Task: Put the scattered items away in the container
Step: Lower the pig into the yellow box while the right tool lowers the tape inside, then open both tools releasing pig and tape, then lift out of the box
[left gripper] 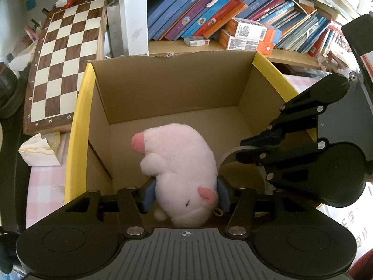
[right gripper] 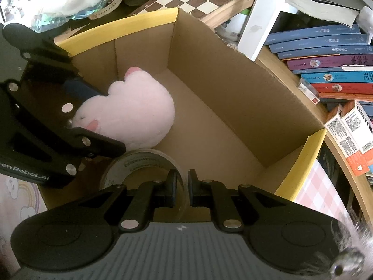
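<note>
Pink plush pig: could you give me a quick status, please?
Left gripper around plush pig, inside cardboard box. Right gripper straddling tape roll rim. Nothing blocking.

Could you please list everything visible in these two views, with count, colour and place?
cardboard box: one, brown with yellow rims, centre.
plush pig: one, pink, inside the box.
tape roll: one, clear, in the box beside the pig.
chessboard: one, brown and cream, leaning left of the box.
books: many, mostly blue, shelf behind.
cartons: two, orange and white, on that shelf.
tablecloth: one, pink check, under the box.
left gripper: one, black, pads against the pig.
right gripper: one, black, jaws astride the roll's wall, not pressing.
</note>
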Motion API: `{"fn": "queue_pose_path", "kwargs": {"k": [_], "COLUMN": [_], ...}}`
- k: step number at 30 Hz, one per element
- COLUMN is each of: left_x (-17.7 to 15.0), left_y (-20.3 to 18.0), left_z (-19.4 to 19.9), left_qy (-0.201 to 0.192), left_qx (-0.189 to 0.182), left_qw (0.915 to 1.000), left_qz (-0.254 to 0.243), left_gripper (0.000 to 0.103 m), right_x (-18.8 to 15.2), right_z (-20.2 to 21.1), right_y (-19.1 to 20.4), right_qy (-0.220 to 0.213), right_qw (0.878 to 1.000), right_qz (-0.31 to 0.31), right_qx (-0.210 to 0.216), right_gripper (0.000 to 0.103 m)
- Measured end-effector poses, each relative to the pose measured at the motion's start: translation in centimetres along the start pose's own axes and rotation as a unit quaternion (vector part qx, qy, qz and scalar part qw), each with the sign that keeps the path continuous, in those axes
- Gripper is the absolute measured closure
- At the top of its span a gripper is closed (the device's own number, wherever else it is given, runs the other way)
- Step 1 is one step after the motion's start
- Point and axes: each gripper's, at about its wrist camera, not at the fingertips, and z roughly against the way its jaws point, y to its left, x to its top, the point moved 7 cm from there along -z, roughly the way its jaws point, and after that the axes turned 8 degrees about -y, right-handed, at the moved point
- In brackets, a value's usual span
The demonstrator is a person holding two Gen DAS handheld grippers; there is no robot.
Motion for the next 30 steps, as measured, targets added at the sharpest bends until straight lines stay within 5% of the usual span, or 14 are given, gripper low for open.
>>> {"fn": "queue_pose_path", "kwargs": {"k": [9, 19, 30], "left_x": [0.5, 0.9, -1.0], "left_y": [-0.5, -1.6, -4.6], "left_z": [2.1, 6.6, 9.7], "left_qy": [-0.026, -0.071, -0.087], "left_qx": [0.014, 0.037, 0.031], "left_qw": [0.9994, 0.9963, 0.9952], "left_qz": [-0.015, -0.032, -0.033], "left_gripper": [0.037, 0.03, 0.025], "right_x": [0.7, 0.4, -3.8], "right_z": [2.0, 7.7, 13.3], "right_y": [-0.1, 0.1, 1.3], "right_qy": [-0.023, -0.071, -0.098], "right_qw": [0.999, 0.994, 0.978], "right_qz": [-0.008, -0.061, -0.151], "right_qx": [-0.03, -0.063, -0.105], "right_gripper": [0.055, 0.041, 0.026]}}
